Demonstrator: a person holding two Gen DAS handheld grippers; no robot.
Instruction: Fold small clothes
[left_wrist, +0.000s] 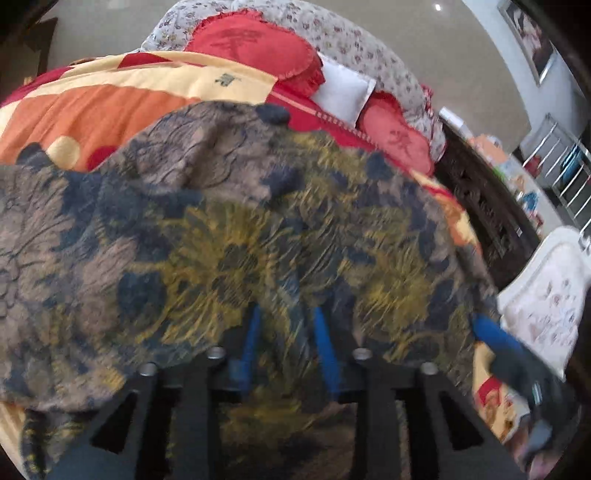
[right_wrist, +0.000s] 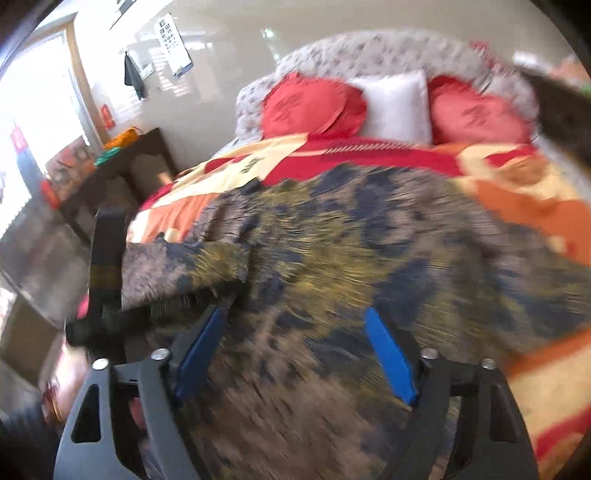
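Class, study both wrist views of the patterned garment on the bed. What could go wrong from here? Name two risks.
1. The left tongs stand apart with the patterned garment draped over them, so it may snag and drag instead of lying flat.
2. The right tongs are open over bunched cloth; closing here may pinch several layers, or the bedspread too.

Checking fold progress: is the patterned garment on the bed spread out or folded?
Partly folded: the patterned garment lies on the quilt with its left edge doubled over in a thick layer.
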